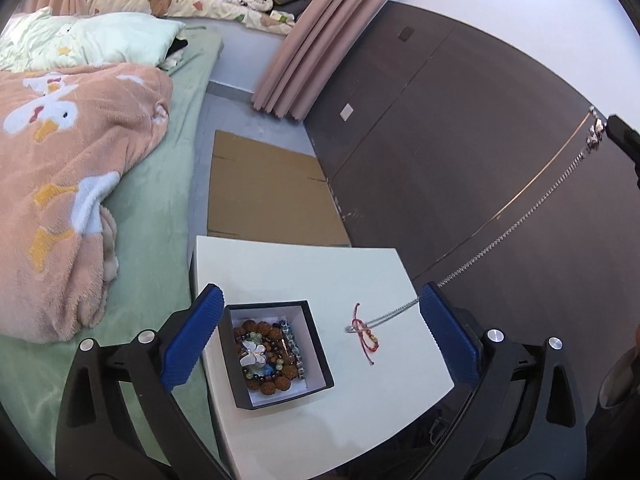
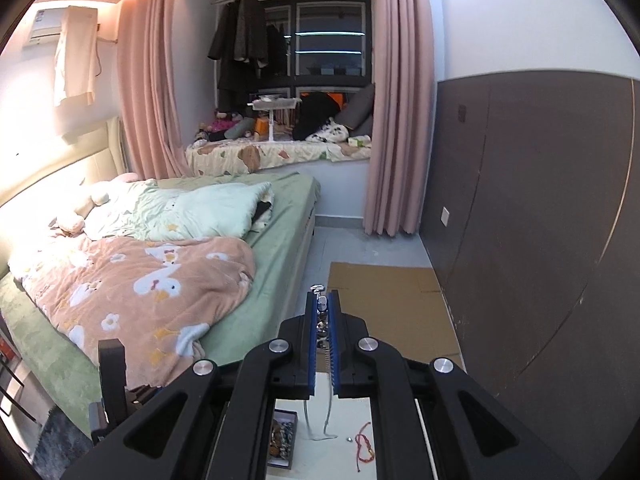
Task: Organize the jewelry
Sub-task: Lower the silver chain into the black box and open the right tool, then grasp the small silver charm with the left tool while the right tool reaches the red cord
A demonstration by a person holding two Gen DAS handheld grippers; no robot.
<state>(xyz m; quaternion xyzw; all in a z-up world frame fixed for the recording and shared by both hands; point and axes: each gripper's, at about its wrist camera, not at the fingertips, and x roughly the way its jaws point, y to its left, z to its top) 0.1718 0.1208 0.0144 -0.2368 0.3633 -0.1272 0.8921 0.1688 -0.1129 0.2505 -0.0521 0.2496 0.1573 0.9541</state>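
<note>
Right gripper [image 2: 323, 308] clamped on silver chain [image 1: 516, 226], left gripper [image 1: 320, 320] wide apart, holding nothing, above jewelry box [image 1: 320, 354].

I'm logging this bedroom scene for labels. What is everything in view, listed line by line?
silver chain necklace: one, silver, lifted taut from the table to the right gripper
red string bracelet: one, red, on the table beside the box
jewelry box: one, black with white lining, on the table, holding beaded bracelets
table: one, white, by the bed
cardboard sheet: one, brown, on the floor
duck blanket: one, peach, on the green bed
curtains: pink, at the window
left gripper: open, above the table
right gripper: shut on the necklace
</note>
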